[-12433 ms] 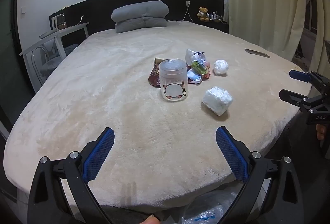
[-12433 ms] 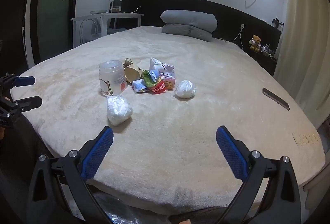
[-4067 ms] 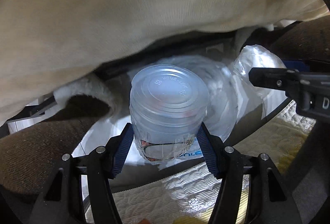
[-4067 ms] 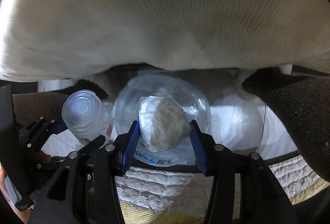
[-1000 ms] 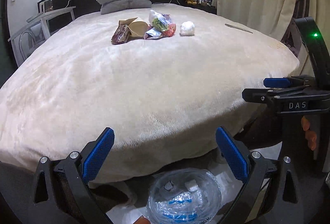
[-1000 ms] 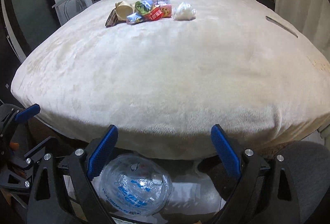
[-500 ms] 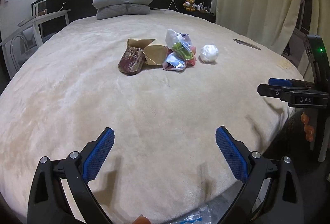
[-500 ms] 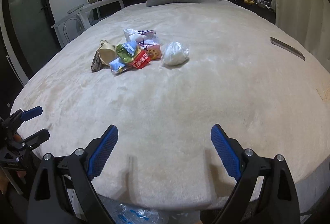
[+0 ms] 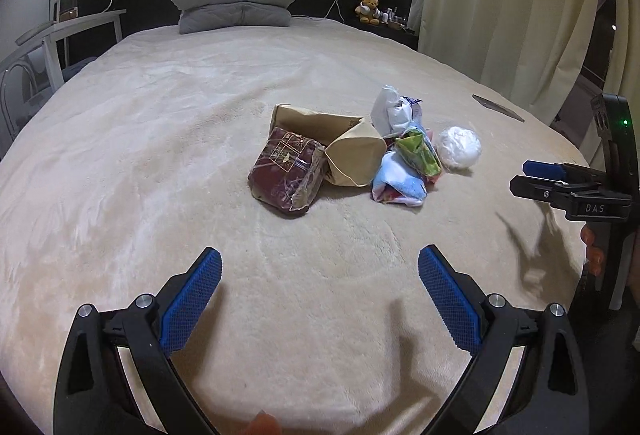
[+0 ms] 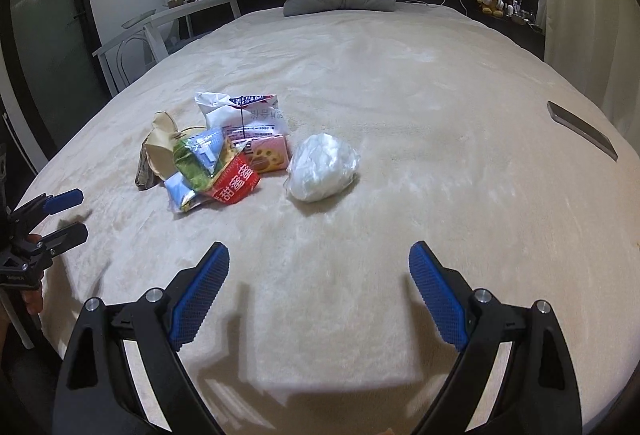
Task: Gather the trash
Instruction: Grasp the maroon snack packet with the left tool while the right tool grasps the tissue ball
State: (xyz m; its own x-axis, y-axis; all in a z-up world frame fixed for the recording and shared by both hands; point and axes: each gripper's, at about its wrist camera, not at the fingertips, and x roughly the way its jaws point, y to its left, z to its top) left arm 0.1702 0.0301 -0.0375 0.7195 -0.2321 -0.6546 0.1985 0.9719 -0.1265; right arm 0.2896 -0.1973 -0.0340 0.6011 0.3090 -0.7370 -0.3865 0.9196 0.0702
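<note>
A heap of trash lies mid-bed: a dark red wrapper (image 9: 286, 175), a tan paper bag (image 9: 352, 151), a blue and green snack packet (image 9: 412, 163), a white packet (image 9: 394, 111) and a white crumpled plastic ball (image 9: 459, 147). In the right wrist view the ball (image 10: 322, 167) lies right of a red packet (image 10: 234, 181) and a pink one (image 10: 266, 155). My left gripper (image 9: 320, 299) is open and empty above the bed, short of the red wrapper. My right gripper (image 10: 318, 291) is open and empty, short of the ball. Each gripper shows at the other view's edge.
The beige fleece bed (image 9: 160, 115) fills both views. Grey pillows (image 9: 236, 7) lie at the black headboard. A flat dark object (image 10: 582, 131) lies near the bed's right edge. A white table and chair (image 10: 160, 31) stand on the left, curtains (image 9: 500, 15) on the right.
Both grippers have moved forward over the bed toward the trash heap, which now looks closer. The bag below the bed's edge has left both views. Both stay open.
</note>
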